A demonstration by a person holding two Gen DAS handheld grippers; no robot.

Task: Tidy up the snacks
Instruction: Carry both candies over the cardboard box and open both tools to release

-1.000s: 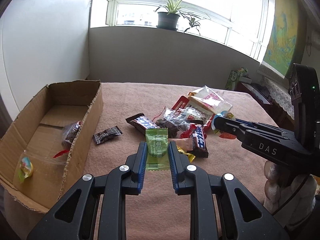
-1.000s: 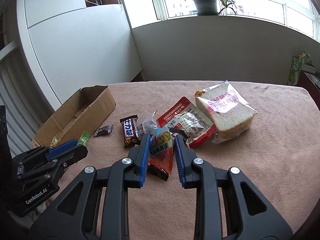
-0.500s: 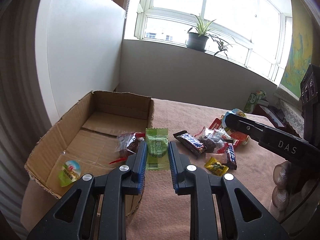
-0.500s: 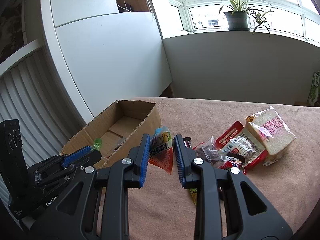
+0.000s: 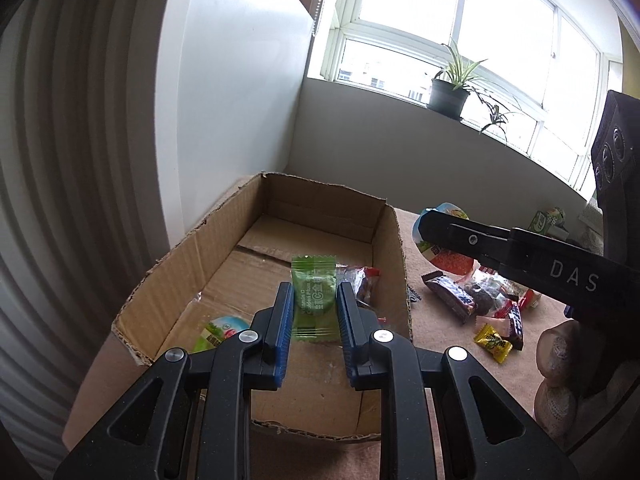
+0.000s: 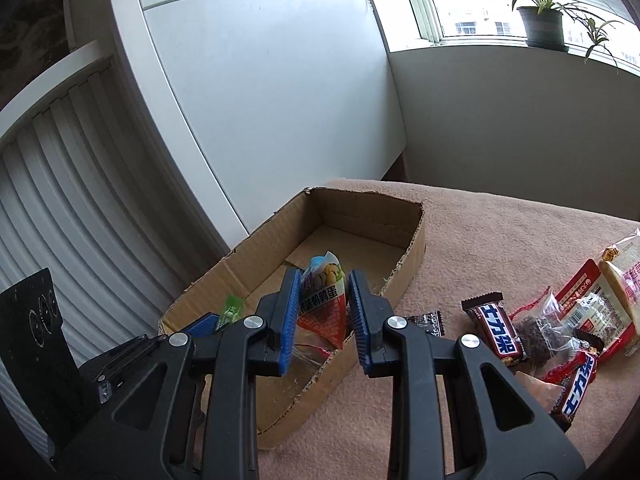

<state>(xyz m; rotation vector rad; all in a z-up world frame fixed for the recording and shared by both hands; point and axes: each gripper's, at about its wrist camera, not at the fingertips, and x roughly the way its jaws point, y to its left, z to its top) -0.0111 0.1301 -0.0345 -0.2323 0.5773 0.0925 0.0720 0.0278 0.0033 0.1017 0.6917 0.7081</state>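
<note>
My left gripper (image 5: 314, 300) is shut on a green candy packet (image 5: 313, 294) and holds it above the open cardboard box (image 5: 172, 276). My right gripper (image 6: 324, 284) is shut on a red, blue and white quail egg packet (image 6: 323, 304), held over the box's right wall (image 6: 404, 276). The right gripper also shows in the left wrist view (image 5: 430, 226), to the right of the box. The left gripper shows at the lower left of the right wrist view (image 6: 218, 322). In the box lie a dark red-tipped packet (image 5: 366, 284) and a green round-labelled packet (image 5: 218, 332).
Loose snacks lie on the pink tablecloth right of the box: chocolate bars (image 6: 496, 328), a yellow candy (image 5: 492, 342), a red packet (image 6: 588, 308), a small dark packet (image 6: 428, 320) and a bread bag (image 6: 624, 272). A white cabinet (image 6: 260, 100) stands behind the box. A potted plant (image 5: 450, 94) is on the windowsill.
Both grippers have moved left from the snack pile to the box, each still holding its packet. The box now fills the middle of both views.
</note>
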